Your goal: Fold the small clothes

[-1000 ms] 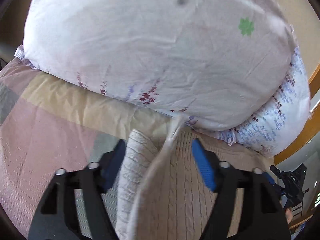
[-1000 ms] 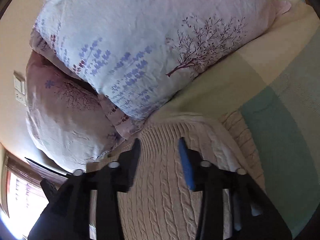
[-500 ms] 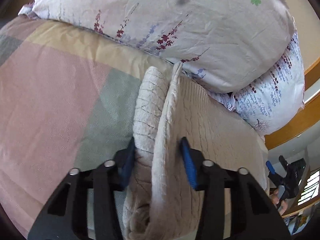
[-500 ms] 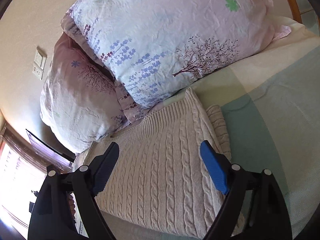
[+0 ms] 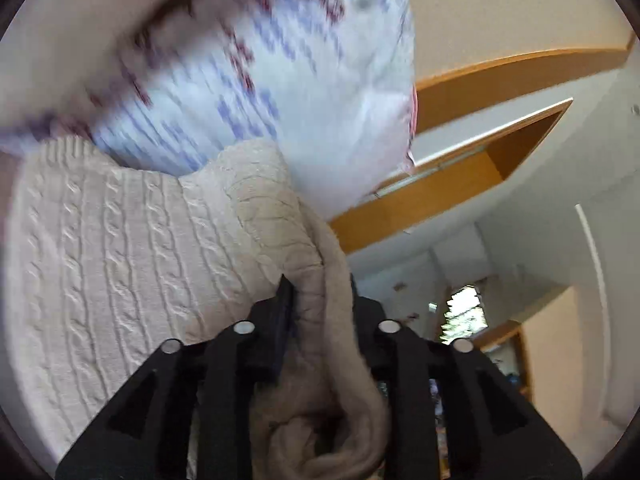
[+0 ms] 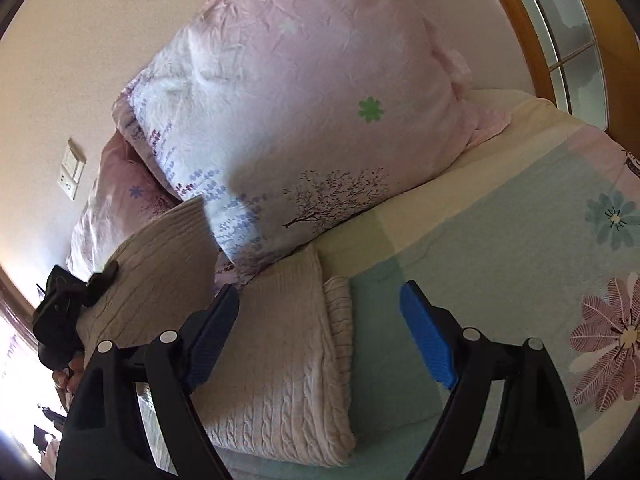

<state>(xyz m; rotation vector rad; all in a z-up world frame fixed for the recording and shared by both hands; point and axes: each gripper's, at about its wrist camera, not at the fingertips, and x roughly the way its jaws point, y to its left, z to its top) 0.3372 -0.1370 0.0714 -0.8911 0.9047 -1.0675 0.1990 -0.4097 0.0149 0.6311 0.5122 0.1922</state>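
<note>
A cream cable-knit sweater [image 6: 280, 360] lies on the bed by the pillows. My left gripper [image 5: 322, 296] is shut on one edge of the sweater [image 5: 132, 256] and holds that part lifted off the bed; it also shows in the right wrist view [image 6: 96, 280] at the left, with the raised flap [image 6: 160, 256] of knit above the lying part. My right gripper [image 6: 320, 328] is open and empty, hovering above the right edge of the lying sweater, touching nothing.
Two floral pillows [image 6: 300, 120] stand at the head of the bed, right behind the sweater. A patchwork floral bedsheet [image 6: 520, 260] spreads to the right. A wooden frame [image 5: 460, 92] and a wall are behind the pillows.
My left gripper closed on the sweater's edge and lifted it up, swinging towards the right. My right gripper opened wide and drew back and up from the sweater.
</note>
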